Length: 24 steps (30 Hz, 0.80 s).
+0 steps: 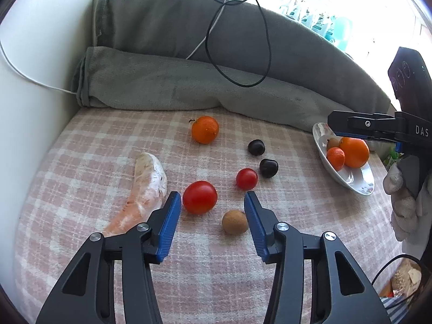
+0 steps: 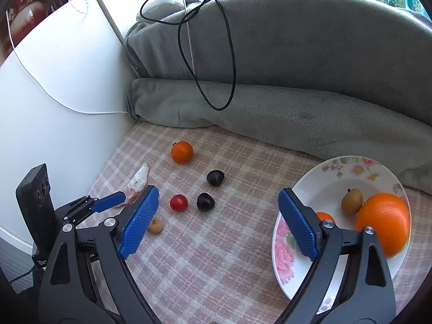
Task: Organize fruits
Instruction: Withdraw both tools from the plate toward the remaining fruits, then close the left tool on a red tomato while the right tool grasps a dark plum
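Observation:
On the pink checked cloth lie a mandarin [image 1: 205,129] [image 2: 182,152], two dark plums [image 1: 256,147] [image 1: 268,168], a small tomato [image 1: 246,179] [image 2: 178,202], a large tomato [image 1: 199,197] and a brown longan [image 1: 235,222] [image 2: 155,226]. My left gripper [image 1: 212,198] is open, low over the cloth. The large tomato sits at its left fingertip and the longan beside its right finger. My right gripper [image 2: 218,191] is open and empty, between the loose fruit and the floral plate [image 2: 337,167] [image 1: 348,181]. The plate holds an orange [image 2: 383,224], a small mandarin [image 2: 325,217] and a brown fruit [image 2: 351,201].
A wrapped carrot [image 1: 145,189] lies left of the tomatoes. A rolled grey blanket [image 1: 189,86] with a black cable [image 1: 267,54] bounds the far side, and a white wall [image 1: 40,94] the left. A gloved hand [image 1: 399,197] holds the right gripper.

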Tool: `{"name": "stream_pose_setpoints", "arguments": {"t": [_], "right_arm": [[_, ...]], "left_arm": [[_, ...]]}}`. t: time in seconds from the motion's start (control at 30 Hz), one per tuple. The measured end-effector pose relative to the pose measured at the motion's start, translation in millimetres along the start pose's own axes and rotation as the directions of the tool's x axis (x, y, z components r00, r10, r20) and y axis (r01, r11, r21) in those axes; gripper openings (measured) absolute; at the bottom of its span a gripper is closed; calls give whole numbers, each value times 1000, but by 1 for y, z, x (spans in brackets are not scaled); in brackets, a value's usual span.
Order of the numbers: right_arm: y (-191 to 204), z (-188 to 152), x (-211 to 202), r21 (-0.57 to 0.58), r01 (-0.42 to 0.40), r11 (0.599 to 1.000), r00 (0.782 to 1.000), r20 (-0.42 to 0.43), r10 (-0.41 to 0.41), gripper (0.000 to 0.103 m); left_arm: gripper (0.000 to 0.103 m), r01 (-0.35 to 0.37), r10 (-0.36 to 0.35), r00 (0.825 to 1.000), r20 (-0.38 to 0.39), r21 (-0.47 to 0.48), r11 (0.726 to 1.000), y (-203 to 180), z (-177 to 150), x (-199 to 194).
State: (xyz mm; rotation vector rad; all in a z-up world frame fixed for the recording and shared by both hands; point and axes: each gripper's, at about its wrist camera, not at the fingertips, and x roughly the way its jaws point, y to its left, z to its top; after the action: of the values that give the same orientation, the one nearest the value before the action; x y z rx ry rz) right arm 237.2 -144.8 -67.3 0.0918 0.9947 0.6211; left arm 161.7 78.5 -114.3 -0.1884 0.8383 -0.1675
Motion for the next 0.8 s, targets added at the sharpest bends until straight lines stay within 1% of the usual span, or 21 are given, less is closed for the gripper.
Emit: {"name": "stream_pose_setpoints", "arguments": {"t": [0.03, 0.07, 0.13, 0.27, 0.33, 0.43, 0.6, 0.7, 0.8], "right_arm": [[0, 1, 4, 10, -8, 1000, 1000, -14, 8, 79], [0, 1, 10, 23, -14, 1000, 999, -28, 14, 75], [0, 0, 19, 40, -26, 999, 998, -52, 29, 72], [0, -1, 37, 64, -38, 997, 994, -101, 44, 59], [0, -2, 45, 72, -45, 996, 991, -125, 53, 59], [0, -4, 55, 81, -48, 996, 987, -151, 60, 54], [2, -5, 65, 84, -44, 996, 983, -174, 58, 51], [3, -4, 71, 89, -45, 995, 980, -189, 61, 47], [4, -4, 76, 98, -46, 994, 979, -195, 65, 46]], "left_arm": [[44, 1, -1, 1000, -3, 0, 1000, 1, 0, 1], [43, 1, -1, 1000, -6, 2, 1000, 2, -1, 2], [41, 1, -1, 1000, -12, 6, 1000, 2, -1, 5], [39, 1, -1, 1000, -20, 3, 1000, 4, 0, 10], [38, -1, 1, 1000, -22, 4, 1000, 4, 0, 12], [34, -2, 2, 1000, -25, 7, 1000, 4, 1, 15], [34, -9, 9, 1000, -30, 17, 1000, 4, 3, 19], [34, -14, 15, 999, -33, 22, 1000, 4, 5, 24], [33, -22, 23, 999, -36, 31, 999, 4, 7, 29]]}}
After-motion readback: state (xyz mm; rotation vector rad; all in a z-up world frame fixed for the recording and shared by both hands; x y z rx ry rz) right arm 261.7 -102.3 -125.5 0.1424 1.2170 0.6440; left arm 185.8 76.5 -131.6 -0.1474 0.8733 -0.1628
